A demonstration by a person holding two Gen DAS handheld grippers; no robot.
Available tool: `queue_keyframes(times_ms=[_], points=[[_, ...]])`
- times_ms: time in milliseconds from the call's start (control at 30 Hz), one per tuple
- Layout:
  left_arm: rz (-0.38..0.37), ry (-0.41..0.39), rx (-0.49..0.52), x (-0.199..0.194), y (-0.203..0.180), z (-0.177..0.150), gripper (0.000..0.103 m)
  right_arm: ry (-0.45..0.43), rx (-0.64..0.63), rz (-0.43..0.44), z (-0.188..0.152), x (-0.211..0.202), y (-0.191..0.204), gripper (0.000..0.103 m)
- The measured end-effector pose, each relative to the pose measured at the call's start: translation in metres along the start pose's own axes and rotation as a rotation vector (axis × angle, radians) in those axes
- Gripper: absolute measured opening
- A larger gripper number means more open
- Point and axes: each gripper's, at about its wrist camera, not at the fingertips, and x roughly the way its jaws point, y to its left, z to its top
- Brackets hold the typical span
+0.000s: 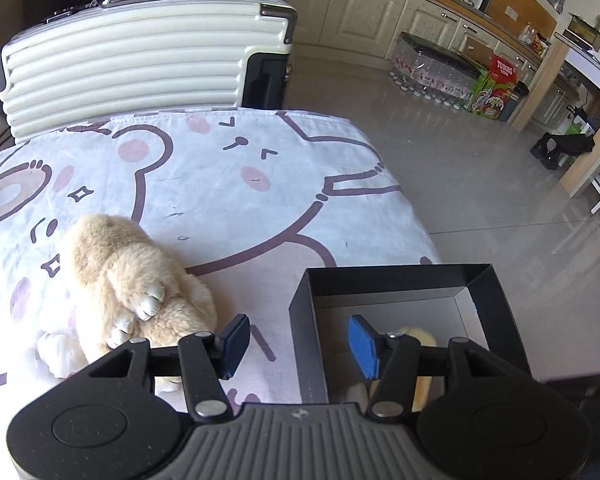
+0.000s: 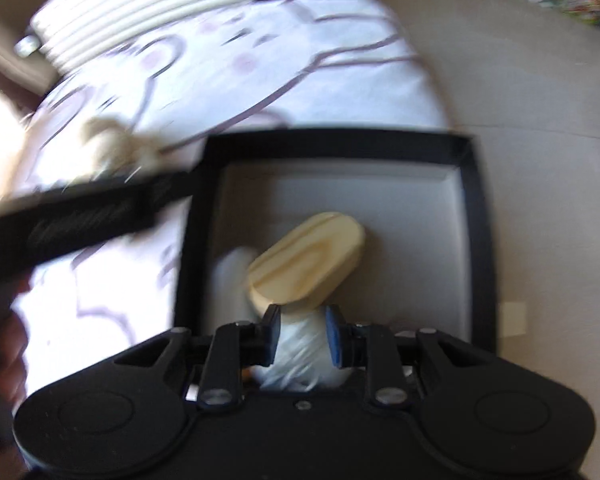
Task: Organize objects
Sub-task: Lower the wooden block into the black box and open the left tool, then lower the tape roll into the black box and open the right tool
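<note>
In the black box — a pale, oval wooden block.

Left gripper spread wide above black box's left wall, plush bear on cartoon-print bedsheet, ribbed white suitcase beyond the far edge

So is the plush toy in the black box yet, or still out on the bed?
Out. The plush toy lies on the sheet, left of the black box, which holds a cream wooden piece.

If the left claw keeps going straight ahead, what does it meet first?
Probably the near-left wall of the black box, which lies between the open left claw fingers; the plush toy sits off left. Depth is uncertain.
</note>
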Motion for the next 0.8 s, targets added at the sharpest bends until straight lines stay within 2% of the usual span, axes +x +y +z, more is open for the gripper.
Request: queue_keyframes(times_ms=[133,367,500,567,700,800], points=[[-0.001,-0.002,0.019,-0.002,0.005,-0.001,0.056,-0.052,0.155,0.059,0.007,-0.005,-0.019,0.025],[-0.002,-0.002,0.037,-0.003,0.015,-0.001,0.056,-0.055,0.378,-0.009,0.015,0.018,-0.039,0.028],[0.007,0.004,0.034,-0.001,0.024,-0.002,0.056,-0.056,0.379,-0.111,0.019,0.032,-0.041,0.025],[0.010,0.012,0.028,0.001,0.030,-0.003,0.056,-0.052,0.377,-0.133,0.019,0.040,-0.042,0.025],[0.020,0.024,0.024,0.005,0.038,-0.004,0.056,-0.049,0.399,-0.109,0.020,0.055,-0.044,0.026],[0.023,0.029,0.029,0.007,0.040,-0.005,0.056,-0.021,0.388,-0.043,0.020,0.062,-0.038,0.026]])
